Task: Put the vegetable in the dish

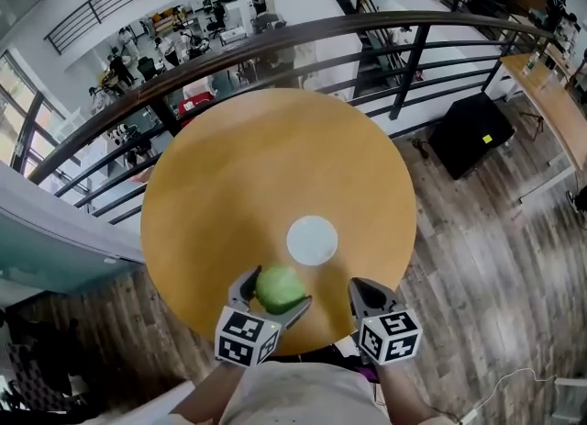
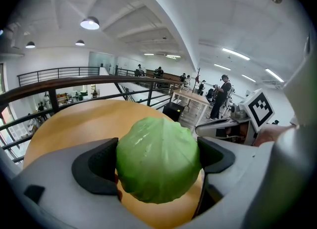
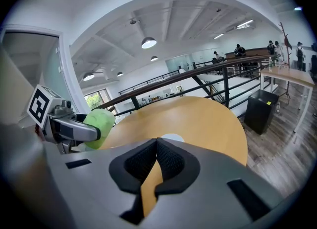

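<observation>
Left gripper view: my left hand-held gripper (image 2: pixel 157 161) grips cabbage (image 2: pixel 158 154) across widest middle (looks light, smooth, likely slippery). My right hand-held gripper (image 3: pixel 156 143) closed, empty.

Bright, even white indoor light. Round ceiling lamp (image 2: pixel 89 23) glows overhead, strip lights (image 2: pixel 237 53) farther back. Small glints on cabbage (image 2: pixel 158 159); table (image 1: pixel 275 166) evenly lit, matte. Strong fisheye: railing (image 1: pixel 303 33) bows, black vignette rings both gripper views. Nearest foreground soft, out of focus; far background hazy.
</observation>
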A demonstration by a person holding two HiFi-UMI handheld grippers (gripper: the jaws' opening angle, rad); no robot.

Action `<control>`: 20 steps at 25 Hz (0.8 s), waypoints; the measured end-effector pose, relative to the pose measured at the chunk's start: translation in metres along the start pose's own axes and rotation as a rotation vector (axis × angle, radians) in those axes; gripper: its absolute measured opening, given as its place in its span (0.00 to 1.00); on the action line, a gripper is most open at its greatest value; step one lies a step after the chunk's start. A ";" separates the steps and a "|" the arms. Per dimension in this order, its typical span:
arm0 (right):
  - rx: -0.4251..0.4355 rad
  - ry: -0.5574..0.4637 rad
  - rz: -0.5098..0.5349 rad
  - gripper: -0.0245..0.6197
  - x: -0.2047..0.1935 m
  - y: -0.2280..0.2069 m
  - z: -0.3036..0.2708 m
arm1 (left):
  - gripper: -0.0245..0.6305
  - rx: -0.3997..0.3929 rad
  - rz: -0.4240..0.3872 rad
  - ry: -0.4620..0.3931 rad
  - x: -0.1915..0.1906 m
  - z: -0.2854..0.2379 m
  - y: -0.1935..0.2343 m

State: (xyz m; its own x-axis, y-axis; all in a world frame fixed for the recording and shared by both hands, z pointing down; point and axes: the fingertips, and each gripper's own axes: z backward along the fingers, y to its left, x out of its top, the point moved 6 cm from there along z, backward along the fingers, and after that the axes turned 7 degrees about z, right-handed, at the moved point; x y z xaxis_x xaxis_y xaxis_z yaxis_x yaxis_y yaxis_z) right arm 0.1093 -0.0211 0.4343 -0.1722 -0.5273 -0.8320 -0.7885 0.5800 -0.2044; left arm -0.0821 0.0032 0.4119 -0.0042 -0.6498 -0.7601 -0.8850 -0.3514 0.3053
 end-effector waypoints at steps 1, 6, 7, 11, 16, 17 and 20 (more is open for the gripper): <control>-0.008 0.002 -0.008 0.06 0.001 -0.001 -0.001 | 0.78 -0.007 -0.002 0.004 0.002 -0.002 0.002; -0.050 0.004 -0.034 0.06 0.002 -0.003 -0.003 | 0.78 -0.030 -0.028 0.032 0.007 -0.014 0.011; -0.055 0.005 -0.038 0.06 0.002 -0.004 -0.005 | 0.78 -0.033 -0.032 0.037 0.008 -0.018 0.013; -0.068 0.012 -0.053 0.06 0.002 -0.011 -0.014 | 0.78 -0.042 -0.048 0.063 0.008 -0.038 0.019; -0.078 0.019 -0.071 0.06 -0.002 -0.026 -0.029 | 0.78 -0.042 -0.062 0.088 0.008 -0.068 0.026; -0.078 0.023 -0.075 0.06 -0.003 -0.029 -0.033 | 0.78 -0.041 -0.062 0.091 0.009 -0.074 0.029; -0.073 0.038 -0.085 0.06 -0.008 -0.037 -0.045 | 0.78 -0.031 -0.076 0.101 0.008 -0.091 0.036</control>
State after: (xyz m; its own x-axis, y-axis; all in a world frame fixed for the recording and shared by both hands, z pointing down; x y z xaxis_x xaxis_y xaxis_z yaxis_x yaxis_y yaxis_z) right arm 0.1128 -0.0664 0.4716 -0.1240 -0.5969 -0.7927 -0.8421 0.4859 -0.2342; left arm -0.0713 -0.0760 0.4688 0.1107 -0.6841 -0.7210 -0.8660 -0.4223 0.2678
